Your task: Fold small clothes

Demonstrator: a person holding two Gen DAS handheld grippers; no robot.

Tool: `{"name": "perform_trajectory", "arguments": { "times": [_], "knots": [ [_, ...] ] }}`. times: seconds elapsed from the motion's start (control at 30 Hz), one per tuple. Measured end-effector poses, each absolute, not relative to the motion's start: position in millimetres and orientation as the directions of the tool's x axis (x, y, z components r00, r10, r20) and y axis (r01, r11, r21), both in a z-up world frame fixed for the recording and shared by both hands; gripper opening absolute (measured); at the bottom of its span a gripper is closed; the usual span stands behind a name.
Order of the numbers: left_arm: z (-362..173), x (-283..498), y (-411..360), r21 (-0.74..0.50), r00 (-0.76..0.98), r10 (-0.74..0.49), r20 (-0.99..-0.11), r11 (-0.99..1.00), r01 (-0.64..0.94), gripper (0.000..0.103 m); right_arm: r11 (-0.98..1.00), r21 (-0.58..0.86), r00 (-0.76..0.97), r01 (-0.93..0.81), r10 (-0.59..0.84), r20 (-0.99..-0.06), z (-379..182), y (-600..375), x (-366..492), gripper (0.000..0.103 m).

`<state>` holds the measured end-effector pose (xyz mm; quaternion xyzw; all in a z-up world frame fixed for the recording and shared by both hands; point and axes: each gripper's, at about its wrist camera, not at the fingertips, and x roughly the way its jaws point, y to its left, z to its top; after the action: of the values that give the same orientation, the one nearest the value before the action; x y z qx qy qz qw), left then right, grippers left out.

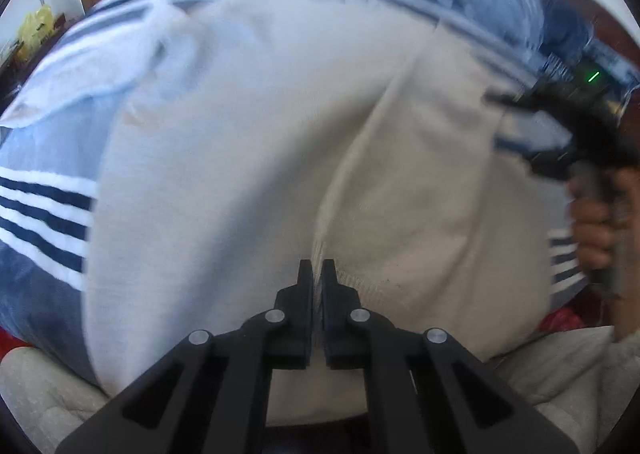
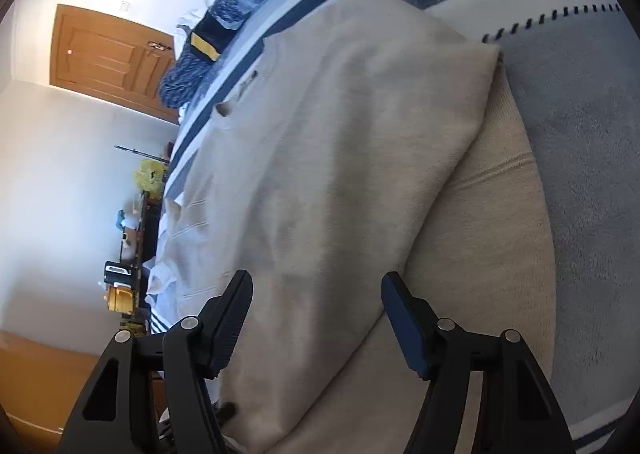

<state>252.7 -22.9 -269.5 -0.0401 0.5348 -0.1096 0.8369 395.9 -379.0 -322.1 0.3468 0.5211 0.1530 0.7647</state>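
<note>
Left claw (image 1: 317, 274) pinching cream sweater (image 1: 248, 158) hem; right claw (image 2: 316, 294) spread above; striped blanket (image 1: 44, 210) beneath

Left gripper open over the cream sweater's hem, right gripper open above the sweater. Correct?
Not quite. The left gripper is shut, pinching the hem of the cream sweater, as the left wrist view shows. The right gripper is indeed open above the sweater.

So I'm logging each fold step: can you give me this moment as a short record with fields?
garment: cream knit sweater, partly folded, one layer lying over another
surface: blue blanket with navy and white stripes
left tool: shut, pinching a ribbed edge of the sweater
right tool: open, over the sweater, gripping nothing
other cloth: white cloth crumpled beside the sweater
</note>
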Motion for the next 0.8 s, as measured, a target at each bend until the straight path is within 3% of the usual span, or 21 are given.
{"name": "perform_trajectory", "arguments": {
  "times": [0.23,0.33,0.4,0.47,0.57,0.8],
  "knots": [
    [-291,248,9,-0.177,0.366,-0.177,-0.914,0.984,0.034,0.009,0.744,0.658,0.391,0.121,0.573,-0.72,-323,-373,404,0.071],
    [-291,243,7,-0.193,0.353,-0.189,-0.916,0.981,0.022,0.025,0.791,0.606,0.411,0.085,0.526,-0.744,-314,-365,405,0.071],
    [-286,241,3,-0.182,0.361,-0.188,-0.914,0.982,0.05,0.042,0.815,0.577,0.427,0.062,0.501,-0.753,-308,-360,404,0.071],
    [-278,239,3,-0.174,0.387,-0.182,-0.904,0.983,0.057,0.045,0.814,0.579,0.427,0.048,0.507,-0.748,-306,-358,404,0.071],
    [-265,240,8,-0.196,0.413,-0.192,-0.89,0.98,0.034,0.061,0.798,0.603,0.443,0.012,0.536,-0.719,-299,-353,404,0.071],
    [-244,251,13,-0.224,0.45,-0.199,-0.87,0.975,-0.001,0.064,0.784,0.617,0.483,-0.074,0.569,-0.666,-278,-336,403,0.072]
  ]
}}
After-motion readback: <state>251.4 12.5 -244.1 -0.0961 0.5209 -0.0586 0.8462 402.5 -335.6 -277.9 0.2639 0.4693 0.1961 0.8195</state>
